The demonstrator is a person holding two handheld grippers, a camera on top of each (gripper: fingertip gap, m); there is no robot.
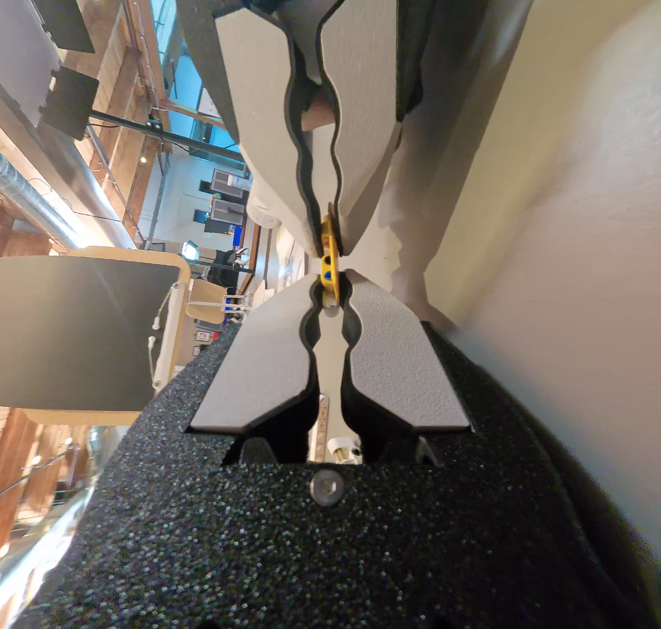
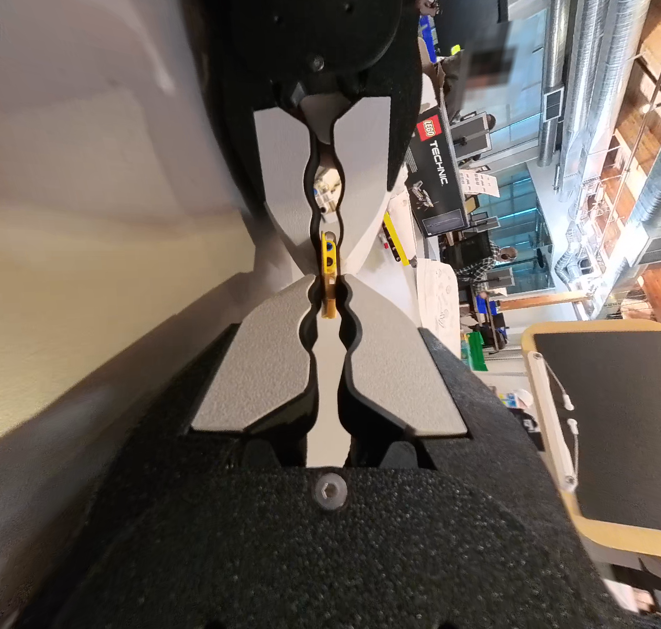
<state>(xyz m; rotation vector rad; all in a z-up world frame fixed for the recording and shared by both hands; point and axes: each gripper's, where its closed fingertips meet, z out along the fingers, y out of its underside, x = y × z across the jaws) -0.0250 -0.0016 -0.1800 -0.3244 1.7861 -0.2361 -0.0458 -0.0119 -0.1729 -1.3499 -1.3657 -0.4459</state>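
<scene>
Left gripper (image 1: 329, 282): tips facing the right gripper (image 2: 331, 282) head-on above a white table (image 1: 372, 254). Both pinch one yellow perforated plastic beam (image 1: 328, 265), a blue pin in one hole, long axis running between the tongs. Beam ends hidden by the black pads (image 1: 312, 225); background tilted and blurred.

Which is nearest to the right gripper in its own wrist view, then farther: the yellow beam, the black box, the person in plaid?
1. Yellow beam, clamped in the right gripper.
2. Black box, upper right, on the table.
3. Person in plaid, far right, background.
</scene>
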